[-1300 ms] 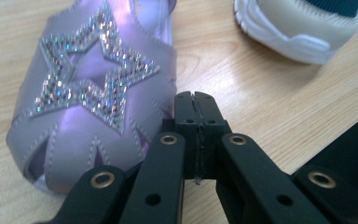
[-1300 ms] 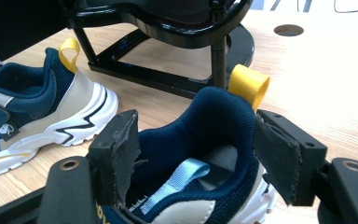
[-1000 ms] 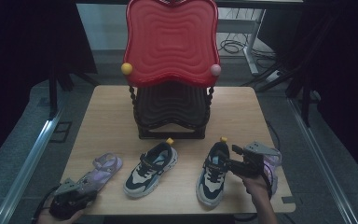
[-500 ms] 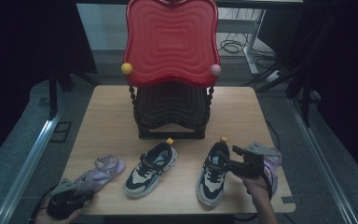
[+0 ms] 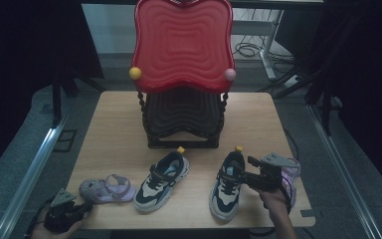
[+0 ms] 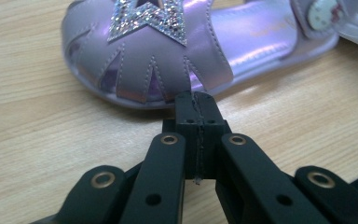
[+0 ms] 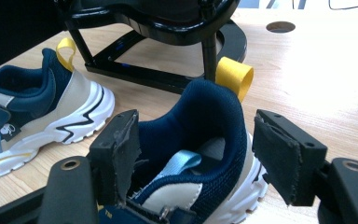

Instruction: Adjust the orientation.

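Observation:
In the left gripper view my left gripper [image 6: 196,112] is shut with nothing in it, its tips just short of the toe of a purple glitter sandal [image 6: 149,70]. From above, that gripper [image 5: 83,208] sits at the table's front left corner beside the sandal [image 5: 104,188]. My right gripper [image 7: 198,154] is open, its pads [image 7: 279,154] standing on either side of the heel of a navy and white sneaker [image 7: 205,126] without pressing it. In the high view the right gripper [image 5: 243,173] is at that sneaker [image 5: 227,186]. A second matching sneaker [image 5: 161,180] lies to its left.
A black rack [image 5: 181,119] with a red wavy top [image 5: 181,45] stands at the middle back of the wooden table [image 5: 114,124]. Another purple sandal [image 5: 292,172] lies behind my right gripper near the right edge. Yellow heel loops [image 7: 235,74] stick up from both sneakers.
My left gripper has drawn back a little toward the front left corner. The purple sandal has shifted slightly toward the front edge and lies flatter. The right gripper has stayed put.

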The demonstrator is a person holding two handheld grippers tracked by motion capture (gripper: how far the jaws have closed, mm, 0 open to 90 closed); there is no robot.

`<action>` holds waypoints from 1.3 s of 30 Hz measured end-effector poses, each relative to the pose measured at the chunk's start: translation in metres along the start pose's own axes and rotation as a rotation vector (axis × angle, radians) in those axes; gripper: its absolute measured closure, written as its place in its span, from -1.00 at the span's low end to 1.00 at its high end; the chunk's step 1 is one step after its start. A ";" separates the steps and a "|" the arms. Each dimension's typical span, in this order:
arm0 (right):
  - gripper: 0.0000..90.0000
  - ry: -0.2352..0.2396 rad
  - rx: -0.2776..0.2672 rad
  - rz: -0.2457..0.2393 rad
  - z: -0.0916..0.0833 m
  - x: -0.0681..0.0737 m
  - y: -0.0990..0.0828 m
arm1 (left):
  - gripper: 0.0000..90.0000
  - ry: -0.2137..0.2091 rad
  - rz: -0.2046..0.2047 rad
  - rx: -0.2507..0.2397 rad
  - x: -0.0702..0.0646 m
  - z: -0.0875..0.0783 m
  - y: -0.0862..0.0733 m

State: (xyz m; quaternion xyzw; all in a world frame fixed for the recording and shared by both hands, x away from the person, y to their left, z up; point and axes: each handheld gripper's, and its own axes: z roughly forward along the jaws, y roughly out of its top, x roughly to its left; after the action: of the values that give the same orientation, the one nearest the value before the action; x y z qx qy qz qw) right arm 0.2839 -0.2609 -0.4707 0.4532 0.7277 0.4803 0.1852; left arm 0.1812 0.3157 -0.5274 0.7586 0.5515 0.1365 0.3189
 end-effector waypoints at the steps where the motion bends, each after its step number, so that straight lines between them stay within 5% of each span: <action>1: -0.28 -0.003 0.002 0.002 0.000 -0.001 -0.001 | 0.99 -0.002 -0.001 0.002 0.001 0.000 0.001; 19: -0.28 -0.009 0.007 0.009 -0.001 -0.002 -0.002 | 0.99 -0.010 -0.032 0.000 0.022 0.001 0.009; 25: -0.28 -0.015 0.012 0.016 0.000 -0.004 -0.004 | 0.99 0.032 -0.068 -0.011 0.033 -0.003 0.010; 39: -0.28 -0.034 0.002 0.023 -0.004 -0.006 -0.006 | 0.99 0.016 -0.048 0.020 0.041 0.012 0.038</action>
State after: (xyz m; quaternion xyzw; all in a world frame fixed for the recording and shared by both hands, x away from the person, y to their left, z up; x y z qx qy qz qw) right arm 0.2809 -0.2690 -0.4747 0.4698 0.7199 0.4737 0.1915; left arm 0.2307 0.3419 -0.5189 0.7472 0.5734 0.1296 0.3100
